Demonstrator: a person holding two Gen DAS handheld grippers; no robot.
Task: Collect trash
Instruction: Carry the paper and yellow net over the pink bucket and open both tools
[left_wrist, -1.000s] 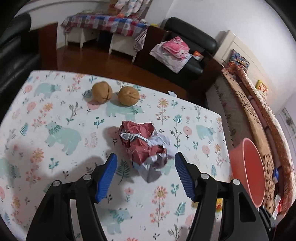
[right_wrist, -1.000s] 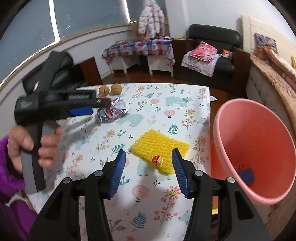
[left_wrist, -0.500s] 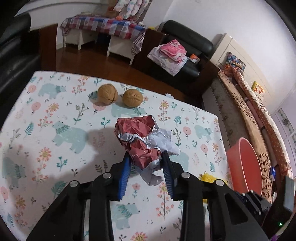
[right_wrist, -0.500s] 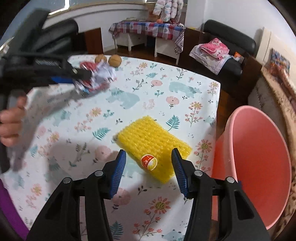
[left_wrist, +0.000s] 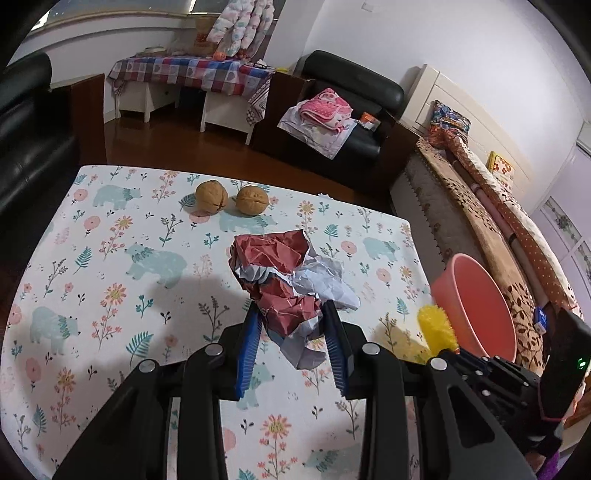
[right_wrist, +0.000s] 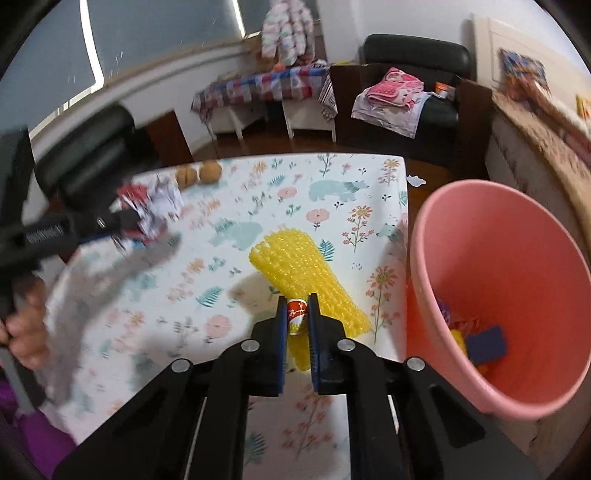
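My left gripper (left_wrist: 291, 314) is shut on a crumpled red and white paper wad (left_wrist: 280, 273) and holds it above the flowered tablecloth (left_wrist: 110, 280). The wad also shows in the right wrist view (right_wrist: 149, 208), blurred. My right gripper (right_wrist: 297, 302) is shut on a yellow foam fruit net (right_wrist: 306, 280) with a red sticker, lifted off the table. The net's tip shows in the left wrist view (left_wrist: 434, 326). A pink bin (right_wrist: 498, 291) stands right of the table with several scraps inside; it also shows in the left wrist view (left_wrist: 476, 302).
Two walnuts (left_wrist: 231, 197) lie near the table's far edge. A black sofa (left_wrist: 351, 107) with pink cloth, a low checked table (left_wrist: 192, 74) and a patterned couch (left_wrist: 498, 229) stand around. A white scrap (right_wrist: 416, 180) lies on the floor.
My left gripper closed on the paper wad and lifted it. My right gripper closed on the yellow net and raised it toward the bin side.
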